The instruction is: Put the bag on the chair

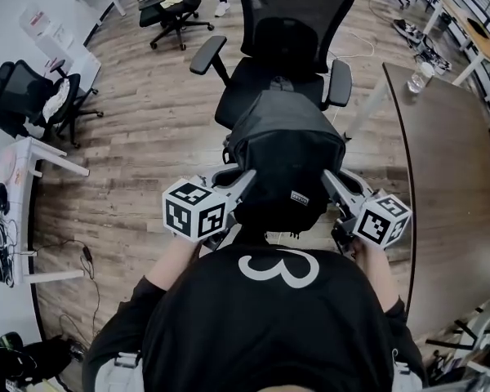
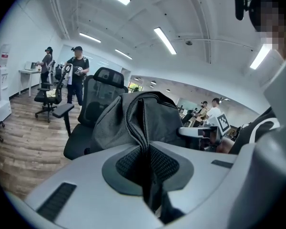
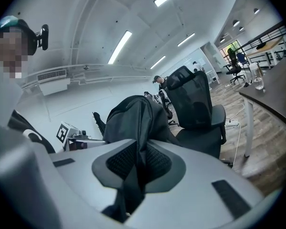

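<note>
A dark grey bag (image 1: 287,158) hangs in the air between my two grippers, just in front of a black office chair (image 1: 284,31). My left gripper (image 1: 243,180) is shut on a fold of the bag (image 2: 133,123) at its left side. At the other side my right gripper (image 1: 330,182) is shut on the bag (image 3: 138,116) too. In both gripper views the fabric runs down between the ribbed pads (image 2: 159,163) (image 3: 117,160). The chair's seat (image 1: 257,80) lies just beyond the bag, and its mesh back (image 3: 193,99) faces me.
A dark curved table (image 1: 449,178) with a water bottle (image 1: 419,76) stands at the right. More office chairs (image 1: 173,11) (image 1: 33,96) and a white desk (image 1: 20,219) stand to the left on the wood floor. People (image 2: 77,73) stand far off in the room.
</note>
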